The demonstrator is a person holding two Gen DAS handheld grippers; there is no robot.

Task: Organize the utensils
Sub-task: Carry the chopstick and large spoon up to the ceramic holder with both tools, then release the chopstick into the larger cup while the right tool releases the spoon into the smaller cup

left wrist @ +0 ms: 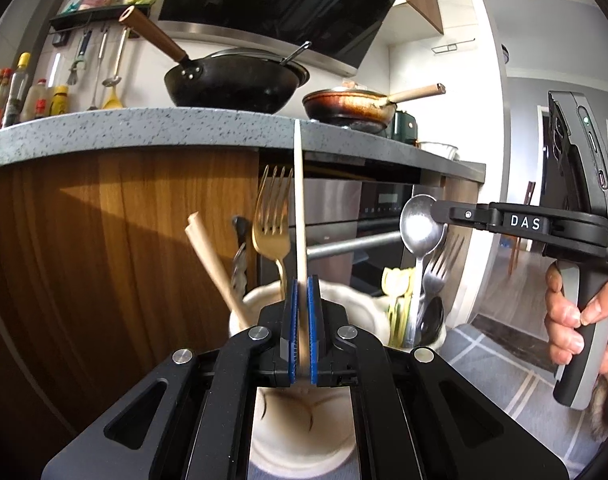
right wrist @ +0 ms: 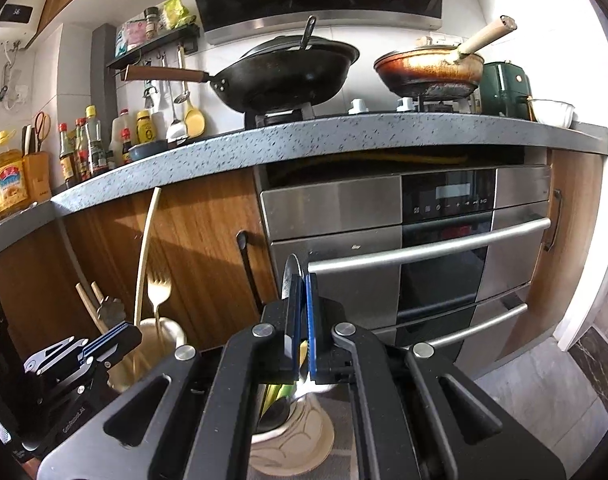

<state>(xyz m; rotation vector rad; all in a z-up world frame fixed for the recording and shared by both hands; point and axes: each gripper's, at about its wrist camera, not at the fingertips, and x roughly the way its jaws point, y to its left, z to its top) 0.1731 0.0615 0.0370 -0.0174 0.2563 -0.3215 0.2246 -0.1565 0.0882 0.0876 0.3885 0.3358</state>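
While both tools clamp: left tool (left wrist: 302, 312) one spatula (left wrist: 298, 200) | right tool (right wrist: 302, 320) one spoon (left wrist: 422, 226)

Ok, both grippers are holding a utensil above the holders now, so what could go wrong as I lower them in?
1. The left gripper pinches the long pale stick low down; its tall free end could swing and knock the gold fork in the white holder.
2. The right gripper grips the silver spoon by its bowl, a curved, smooth surface, so it might slip.
3. The right-hand holder already looks crowded, so the spoon's handle may jam.
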